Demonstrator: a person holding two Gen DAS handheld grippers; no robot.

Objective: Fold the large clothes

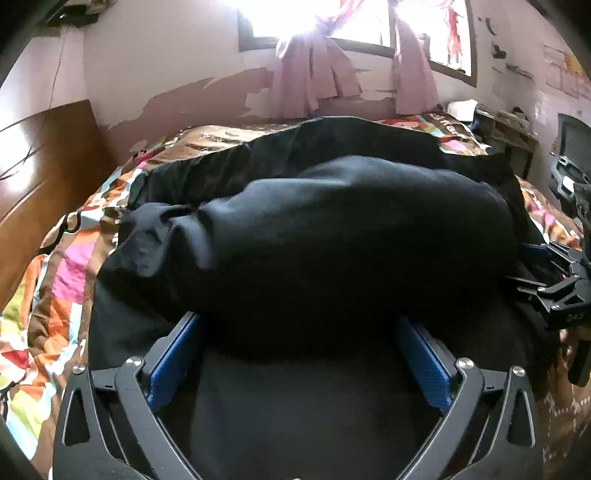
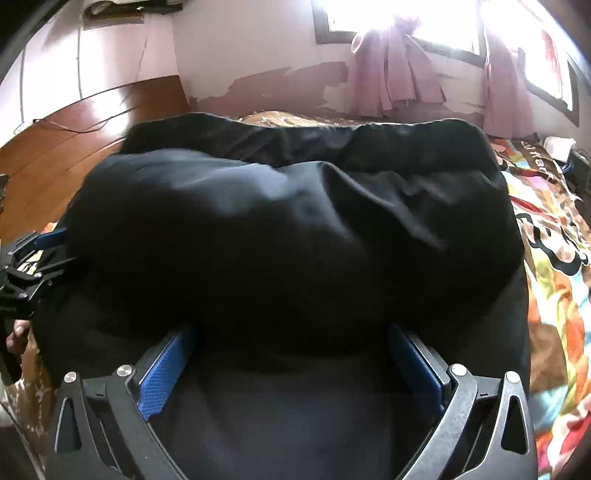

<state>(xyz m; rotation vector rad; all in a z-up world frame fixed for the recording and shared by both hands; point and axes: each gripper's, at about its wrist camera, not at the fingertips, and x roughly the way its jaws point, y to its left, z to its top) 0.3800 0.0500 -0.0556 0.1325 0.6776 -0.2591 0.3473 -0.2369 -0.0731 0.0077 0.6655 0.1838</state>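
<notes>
Pink walls with patches of peeled paint, a bright window (image 1: 354,22) hung with knotted pink curtains (image 2: 399,77) and a brown wooden headboard (image 1: 48,155) frame the bed (image 1: 55,280), whose quilt is a patchwork of bright colours; writing on it near the far right corner is too distorted to read. Spread over most of the bed lies the black garment (image 1: 325,236), a fold bulging at its middle, leaving quilt bare along the left and right edges. Both the left gripper (image 1: 297,350) and the right gripper (image 2: 291,365) hover released over the near hem, blue pads wide apart, gripping nothing.

A black garment (image 1: 332,229) lies on a multicoloured patchwork bedspread (image 1: 62,280), beside pale purple curtains (image 1: 314,74).
</notes>
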